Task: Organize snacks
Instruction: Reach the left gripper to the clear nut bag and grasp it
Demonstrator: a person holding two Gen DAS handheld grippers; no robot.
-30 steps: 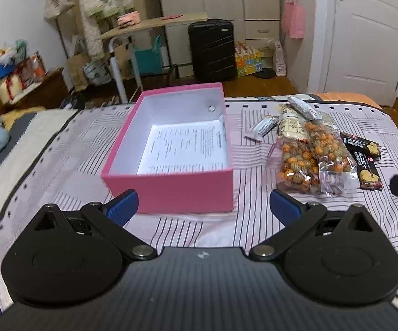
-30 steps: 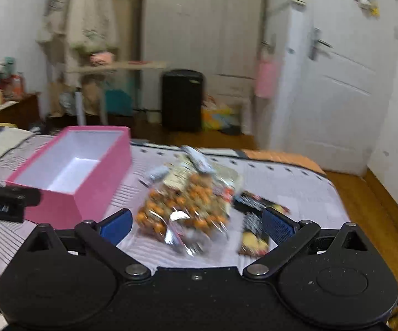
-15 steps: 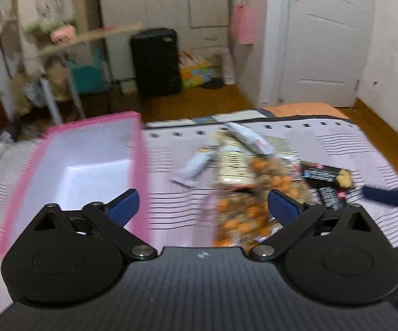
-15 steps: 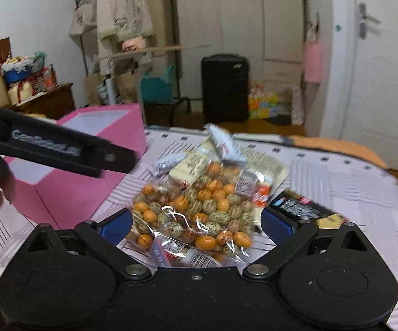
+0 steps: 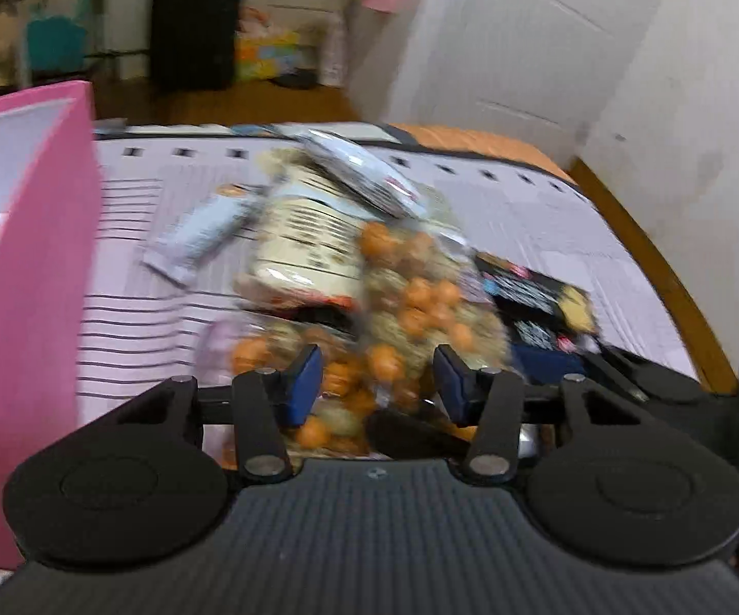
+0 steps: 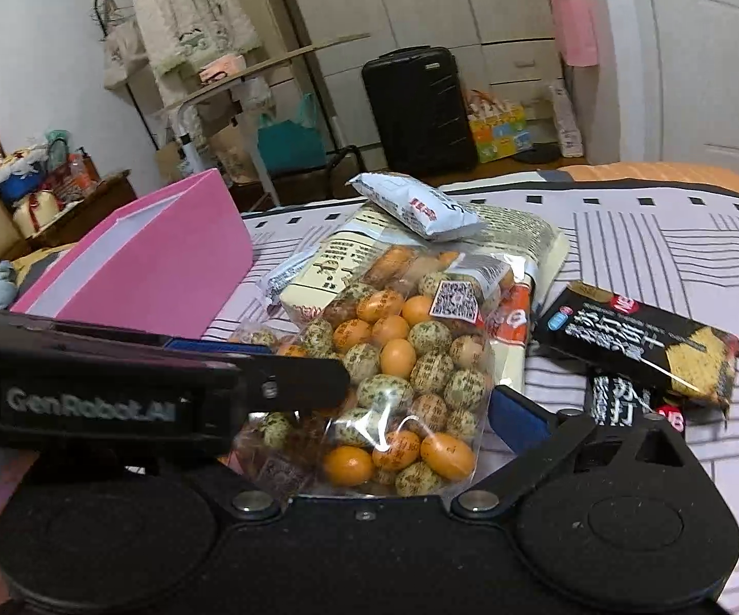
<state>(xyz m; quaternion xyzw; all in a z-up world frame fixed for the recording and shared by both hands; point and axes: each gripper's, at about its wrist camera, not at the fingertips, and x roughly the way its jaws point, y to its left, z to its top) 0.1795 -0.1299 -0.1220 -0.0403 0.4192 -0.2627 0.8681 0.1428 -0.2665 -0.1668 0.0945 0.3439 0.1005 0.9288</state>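
Nothing is sorted yet: the snacks all lie on the bed to the right of the pink box (image 6: 164,277), the clear bag of wrapped sweets (image 6: 400,374) nearest, with the black cracker packs (image 6: 641,343) to its right. The left tool (image 5: 377,384), its jaws just narrowed, straddles that bag's near end, though blur hides any firm pinch. The right tool (image 6: 390,425) stands released around the same bag.

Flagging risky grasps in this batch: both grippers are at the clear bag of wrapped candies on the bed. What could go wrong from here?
1. The left gripper, fingers just closing around the candy bag, may pinch only loose film, which could slip or tear.
2. The white packet rests atop the pile; lifting the bag could topple it.
3. The two grippers crowd one bag, right gripper alongside, so they may collide.
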